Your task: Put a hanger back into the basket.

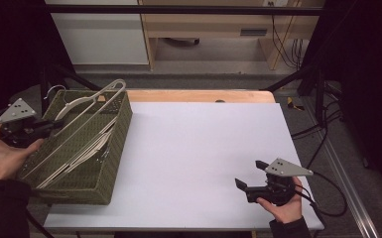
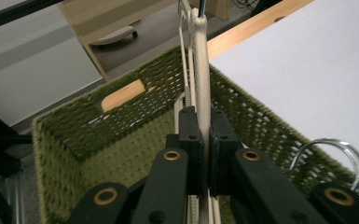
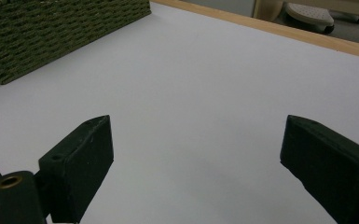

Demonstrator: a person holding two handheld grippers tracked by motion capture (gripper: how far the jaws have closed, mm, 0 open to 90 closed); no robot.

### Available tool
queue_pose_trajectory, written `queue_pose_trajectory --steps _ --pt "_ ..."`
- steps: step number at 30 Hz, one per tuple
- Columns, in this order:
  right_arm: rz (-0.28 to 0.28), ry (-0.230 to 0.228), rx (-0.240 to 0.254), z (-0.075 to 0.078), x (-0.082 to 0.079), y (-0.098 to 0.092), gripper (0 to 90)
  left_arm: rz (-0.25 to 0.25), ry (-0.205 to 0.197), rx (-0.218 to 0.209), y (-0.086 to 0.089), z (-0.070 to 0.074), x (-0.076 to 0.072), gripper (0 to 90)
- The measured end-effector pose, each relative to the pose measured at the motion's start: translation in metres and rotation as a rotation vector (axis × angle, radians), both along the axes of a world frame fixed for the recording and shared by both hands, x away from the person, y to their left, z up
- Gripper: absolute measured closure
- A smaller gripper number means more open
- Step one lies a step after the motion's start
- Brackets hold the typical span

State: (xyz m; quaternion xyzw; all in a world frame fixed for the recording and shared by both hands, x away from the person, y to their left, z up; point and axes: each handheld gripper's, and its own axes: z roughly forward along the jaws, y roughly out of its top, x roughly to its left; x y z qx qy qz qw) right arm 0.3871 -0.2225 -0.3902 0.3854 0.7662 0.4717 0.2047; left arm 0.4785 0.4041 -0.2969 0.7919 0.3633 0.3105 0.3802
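Note:
A green woven basket stands at the table's left end with several cream hangers lying in it. My left gripper is over the basket's left rim, shut on one cream hanger that slants up out of the basket toward its far corner. In the left gripper view the jaws pinch that hanger's bar above the basket. My right gripper rests in a hand near the table's front right, open with nothing in it. Its jaws stand wide over bare white table.
A white sheet covers the table, with a wooden strip along the far edge. A metal hanger hook pokes up at the basket's rim. Cables trail on the floor at the right. The basket's side lies far left of the right gripper.

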Motion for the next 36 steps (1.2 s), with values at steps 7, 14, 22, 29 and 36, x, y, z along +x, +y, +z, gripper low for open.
queue_pose_trajectory --steps 7,14,22,29,36 --pt "0.003 0.005 -0.003 -0.001 0.0 0.001 10.0 0.015 0.023 0.02 0.007 -0.015 0.0 86.0" --pt "0.005 0.01 -0.006 -0.001 0.0 0.002 10.0 0.024 0.043 0.028 0.011 -0.032 -0.002 86.0" --pt "0.008 0.01 -0.01 -0.003 0.001 0.003 10.0 0.026 0.077 0.074 -0.002 -0.061 0.004 86.0" --pt "0.007 0.006 -0.011 -0.002 0.001 0.003 10.0 0.034 0.076 0.06 -0.007 -0.085 0.004 85.3" --pt "0.016 0.011 -0.016 -0.003 0.001 0.004 10.0 0.014 0.222 0.091 -0.012 -0.093 0.007 80.6"
